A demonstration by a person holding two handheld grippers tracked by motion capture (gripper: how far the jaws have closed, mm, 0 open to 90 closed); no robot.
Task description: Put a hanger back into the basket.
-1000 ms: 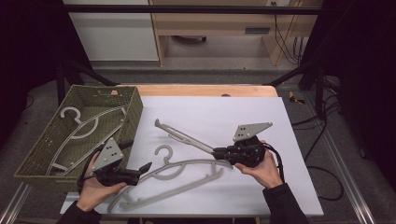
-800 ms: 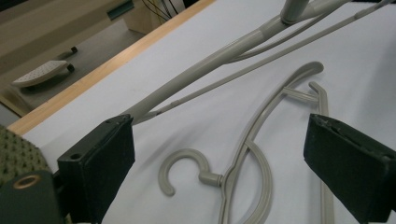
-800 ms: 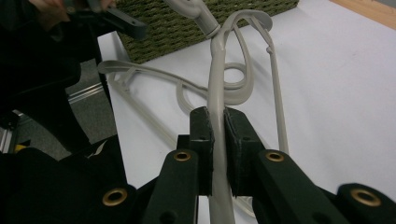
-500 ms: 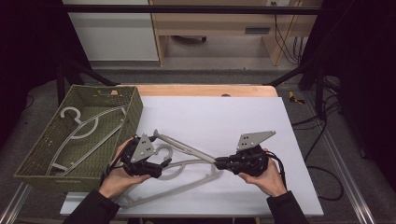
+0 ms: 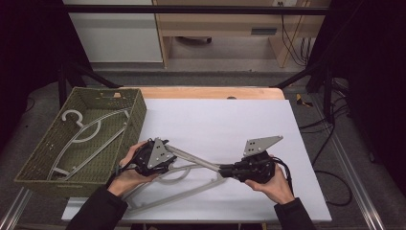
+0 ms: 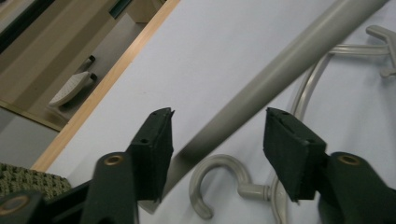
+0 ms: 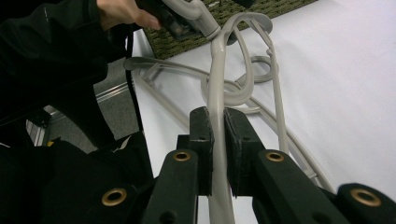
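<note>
High view: the right claw (image 5: 225, 170) grips one end of a grey hanger (image 5: 196, 162) raised over the white surface (image 5: 215, 120). The left claw (image 5: 165, 151) sits at its other end, beside the wicker basket (image 5: 139, 112). A second hanger (image 5: 182, 191) lies flat beneath.

Left gripper view: jaws wide, the hanger's bar (image 6: 280, 70) passing between them, untouched.

Right gripper view: jaws clamped on the bar (image 7: 217, 93); open white surface to the right.

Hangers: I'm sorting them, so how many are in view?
3: one hanger lies in the basket, one is lifted between both grippers, one lies on the table beneath. None seems hidden.
</note>
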